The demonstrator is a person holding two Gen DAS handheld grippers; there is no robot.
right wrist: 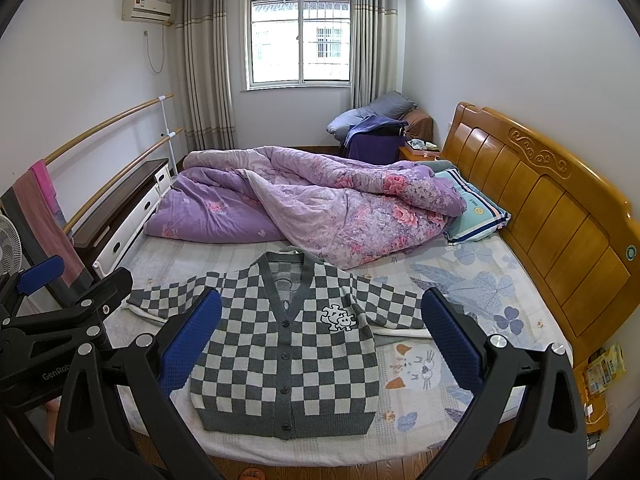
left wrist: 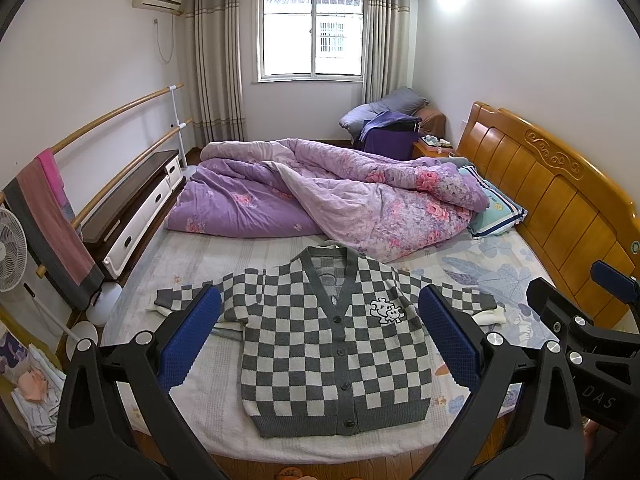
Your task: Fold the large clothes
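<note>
A grey-and-white checked cardigan (left wrist: 328, 344) (right wrist: 288, 356) lies flat and buttoned on the near part of the bed (left wrist: 192, 264), both sleeves spread out sideways. A white patch sits on its chest. My left gripper (left wrist: 320, 300) hangs open above the cardigan, clear of it, blue pads wide apart with nothing between them. My right gripper (right wrist: 322, 304) is likewise open and held above the garment. In the left wrist view the right gripper's black frame shows at the right edge; in the right wrist view the left one's frame shows at the left edge.
A crumpled purple floral quilt (left wrist: 320, 192) covers the far half of the bed, with a striped pillow (left wrist: 492, 208) by the wooden headboard (left wrist: 560, 192). A fan (left wrist: 10, 252) and rails hung with towels (left wrist: 48, 216) stand left. Wooden floor lies below the bed's near edge.
</note>
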